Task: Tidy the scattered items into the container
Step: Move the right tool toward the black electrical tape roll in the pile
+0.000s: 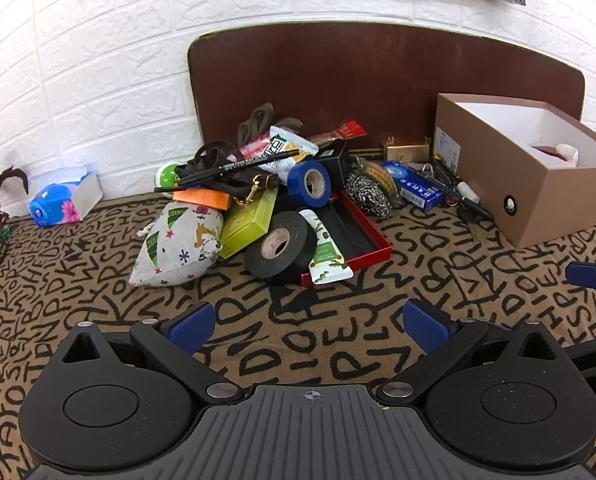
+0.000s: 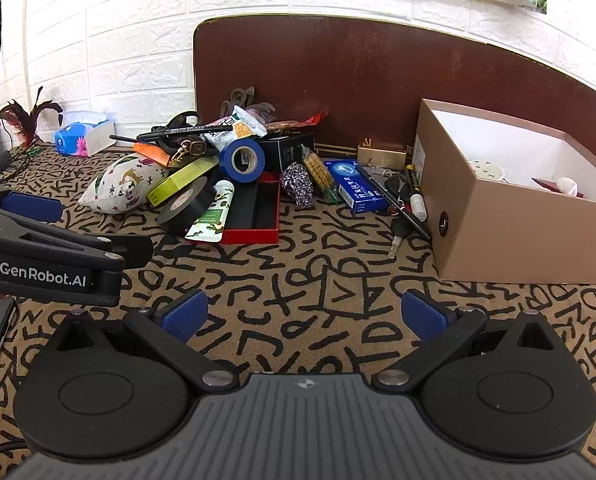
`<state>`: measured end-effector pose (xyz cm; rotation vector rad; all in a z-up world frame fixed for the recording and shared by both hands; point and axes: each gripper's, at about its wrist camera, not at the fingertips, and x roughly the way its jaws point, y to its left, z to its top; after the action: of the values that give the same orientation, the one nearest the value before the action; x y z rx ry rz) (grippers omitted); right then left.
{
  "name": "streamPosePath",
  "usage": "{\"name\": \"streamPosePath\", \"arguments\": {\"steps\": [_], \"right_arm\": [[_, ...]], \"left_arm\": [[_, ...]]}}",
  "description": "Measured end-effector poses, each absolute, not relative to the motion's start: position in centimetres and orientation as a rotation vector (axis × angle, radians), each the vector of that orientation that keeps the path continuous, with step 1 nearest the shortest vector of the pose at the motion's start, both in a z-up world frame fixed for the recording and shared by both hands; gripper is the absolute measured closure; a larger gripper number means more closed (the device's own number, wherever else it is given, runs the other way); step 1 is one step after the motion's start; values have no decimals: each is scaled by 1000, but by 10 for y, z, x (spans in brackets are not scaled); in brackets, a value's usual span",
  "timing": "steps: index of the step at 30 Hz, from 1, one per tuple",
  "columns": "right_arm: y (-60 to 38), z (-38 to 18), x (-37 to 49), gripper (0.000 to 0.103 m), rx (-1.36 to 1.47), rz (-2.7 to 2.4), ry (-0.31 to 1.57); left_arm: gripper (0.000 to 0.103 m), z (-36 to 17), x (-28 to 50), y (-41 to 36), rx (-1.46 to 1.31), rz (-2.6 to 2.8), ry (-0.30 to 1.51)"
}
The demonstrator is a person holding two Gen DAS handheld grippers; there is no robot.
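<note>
1. Left gripper (image 1: 308,326): jaws spread wide apart, nothing between them, hovering over the patterned cloth (image 1: 338,344) short of the pile.
2. Right gripper (image 2: 304,316): jaws likewise wide apart and empty, above the cloth, in front of the gap between pile and box.
3. Brown box (image 2: 518,232): open-topped, at the right against the dark board (image 2: 378,72); a few small items already inside.
4. Black tape roll (image 1: 280,248): at the pile's front edge, leaning against the red tray (image 1: 362,236), touching the green-and-white tube (image 1: 326,250) that lies over the tray's near corner.
5. Blue tape roll (image 1: 310,184): on edge, behind the tray.
6. Printed pouch (image 1: 178,244): at the pile's left, beside the yellow-green carton (image 1: 248,222).
7. Steel scrubber (image 1: 368,194) and blue packet (image 1: 414,186): between tray and box.
8. Marker pens (image 2: 394,196) and a key (image 2: 398,236): just beside the box's near wall.
9. Tissue pack (image 1: 64,202): well apart, far left by the wall.
</note>
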<state>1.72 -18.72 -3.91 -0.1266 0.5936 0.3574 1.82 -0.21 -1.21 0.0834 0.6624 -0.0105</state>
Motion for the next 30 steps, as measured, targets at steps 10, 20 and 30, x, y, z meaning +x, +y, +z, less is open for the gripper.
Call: {"name": "streamPosePath", "arguments": {"steps": [10,20,30], "right_arm": [[-178,-43,27,0,-153,368,608],[-160,-50,49,1,-153,439,580],[-123,-53,84,17,-167,569,546]], "left_arm": [[0,-20,32,4,70,-17,689],[5,-25,56,21,49,-72,691],[23,-27,105,39,-13,-147,740]]}}
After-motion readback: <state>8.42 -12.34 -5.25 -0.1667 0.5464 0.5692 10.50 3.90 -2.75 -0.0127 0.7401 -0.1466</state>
